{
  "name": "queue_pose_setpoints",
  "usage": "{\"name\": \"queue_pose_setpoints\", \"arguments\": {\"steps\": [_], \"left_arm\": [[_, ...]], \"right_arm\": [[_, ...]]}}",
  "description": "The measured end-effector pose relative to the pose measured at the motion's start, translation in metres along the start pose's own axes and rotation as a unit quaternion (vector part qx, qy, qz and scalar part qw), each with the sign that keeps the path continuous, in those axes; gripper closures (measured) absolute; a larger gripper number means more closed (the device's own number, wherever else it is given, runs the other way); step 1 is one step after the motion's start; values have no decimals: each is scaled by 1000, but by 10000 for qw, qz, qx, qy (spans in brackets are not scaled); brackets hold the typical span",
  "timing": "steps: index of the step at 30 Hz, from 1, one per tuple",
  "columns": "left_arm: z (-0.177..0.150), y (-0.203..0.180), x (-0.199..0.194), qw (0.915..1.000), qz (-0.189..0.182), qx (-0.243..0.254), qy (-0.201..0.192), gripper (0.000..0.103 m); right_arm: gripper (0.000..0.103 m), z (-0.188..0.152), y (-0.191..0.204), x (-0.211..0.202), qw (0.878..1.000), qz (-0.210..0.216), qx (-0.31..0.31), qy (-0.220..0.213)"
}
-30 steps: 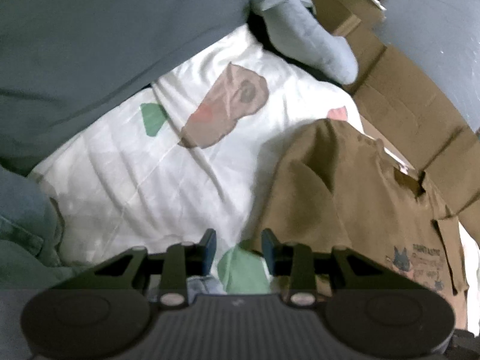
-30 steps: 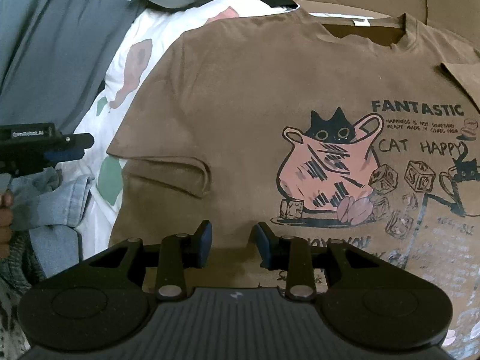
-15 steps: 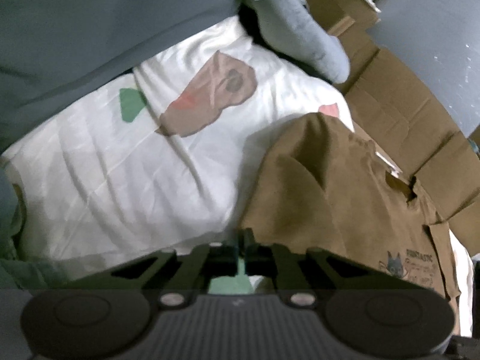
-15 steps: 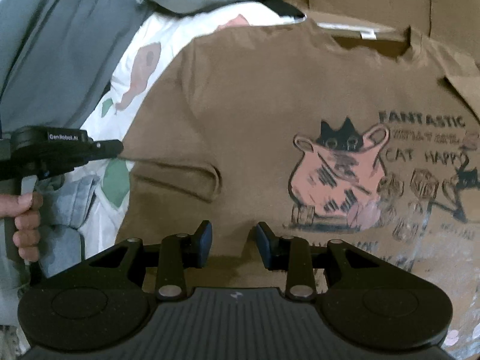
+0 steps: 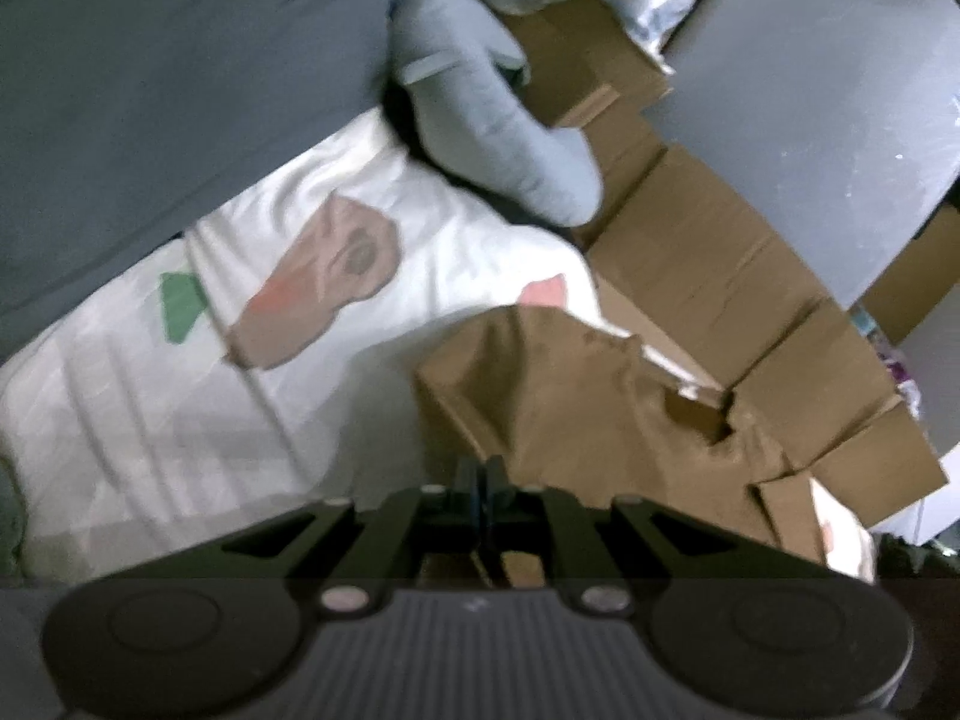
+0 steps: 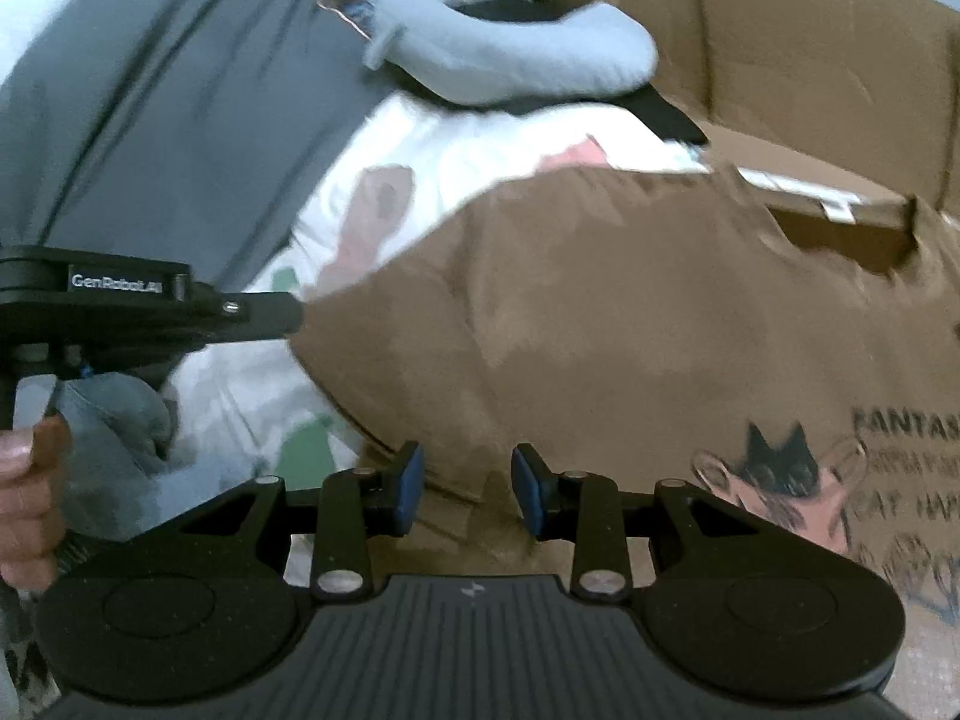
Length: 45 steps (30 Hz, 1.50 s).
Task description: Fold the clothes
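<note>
A brown T-shirt (image 6: 630, 312) with a cat print and "FANTASTIC" lettering lies on a white patterned sheet (image 5: 198, 414). My left gripper (image 5: 480, 480) is shut on the shirt's left sleeve edge and holds that side raised, so the cloth (image 5: 576, 396) bulges upward. In the right wrist view the left gripper (image 6: 288, 312) reaches in from the left, pinching the brown cloth, with a person's hand (image 6: 30, 492) on its handle. My right gripper (image 6: 467, 489) hovers open over the shirt's lower left part, with nothing between its blue pads.
A light blue neck pillow (image 5: 498, 120) lies at the far end of the sheet, beside grey bedding (image 5: 150, 90). Flattened cardboard (image 5: 720, 264) runs along the right. Blue denim (image 6: 114, 444) is bunched at the left, under the left gripper.
My left gripper went from open to shut on the shirt's sleeve and lifted that side up and inward. The right gripper stayed open and shifted closer to the shirt's left edge.
</note>
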<state>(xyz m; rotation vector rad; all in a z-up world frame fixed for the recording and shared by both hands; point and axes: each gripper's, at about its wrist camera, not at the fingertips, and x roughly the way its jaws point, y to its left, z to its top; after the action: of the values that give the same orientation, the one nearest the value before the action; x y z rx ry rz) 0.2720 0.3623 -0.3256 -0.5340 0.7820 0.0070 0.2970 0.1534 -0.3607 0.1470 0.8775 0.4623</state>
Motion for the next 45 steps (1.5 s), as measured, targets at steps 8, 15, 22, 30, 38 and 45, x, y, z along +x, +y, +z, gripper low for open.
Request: {"name": "queue_pose_setpoints", "arguments": {"steps": [8, 15, 22, 30, 38, 45], "left_arm": [[11, -20, 8, 9986, -516, -144, -14, 101], [14, -28, 14, 9963, -813, -248, 103, 101], [22, -32, 16, 9965, -817, -156, 56, 100], [39, -21, 29, 9992, -401, 22, 21, 88], [67, -4, 73, 9994, -112, 208, 254, 78], [86, -1, 114, 9984, -32, 200, 523, 78]], "right_arm": [[59, 18, 18, 11, 9988, 166, -431, -156], [59, 36, 21, 15, 9967, 57, -702, -404], [102, 51, 16, 24, 9924, 446, -1083, -368], [102, 63, 5, 26, 9882, 599, -1395, -204], [102, 72, -8, 22, 9858, 750, -1497, -82], [102, 71, -20, 23, 9863, 807, -1440, 19]]}}
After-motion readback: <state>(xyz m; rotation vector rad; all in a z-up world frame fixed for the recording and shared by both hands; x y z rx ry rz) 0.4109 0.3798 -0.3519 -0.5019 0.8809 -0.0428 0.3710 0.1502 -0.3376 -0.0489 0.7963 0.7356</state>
